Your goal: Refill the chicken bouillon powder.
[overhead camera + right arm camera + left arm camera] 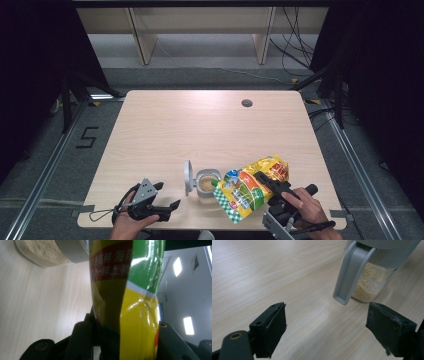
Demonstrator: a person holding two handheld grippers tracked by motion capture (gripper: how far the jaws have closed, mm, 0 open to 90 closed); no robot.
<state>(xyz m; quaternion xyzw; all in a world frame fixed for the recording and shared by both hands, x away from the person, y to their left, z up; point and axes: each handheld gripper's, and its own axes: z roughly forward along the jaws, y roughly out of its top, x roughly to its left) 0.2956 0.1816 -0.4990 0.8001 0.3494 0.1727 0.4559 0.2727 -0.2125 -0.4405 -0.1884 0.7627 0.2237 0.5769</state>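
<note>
Yellow-green pouch (pixel 252 187) clamped in right gripper (pixel 265 181), slanting lower-left toward jar (pixel 206 184) just beside. Left gripper (pixel 167 210), lower left, stood open, empty.

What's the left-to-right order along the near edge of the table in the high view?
Left gripper, jaws open → grey flip lid, standing open → clear container with beige granules → yellow-green pouch, tilted toward the container → right gripper, shut on the pouch.
</note>
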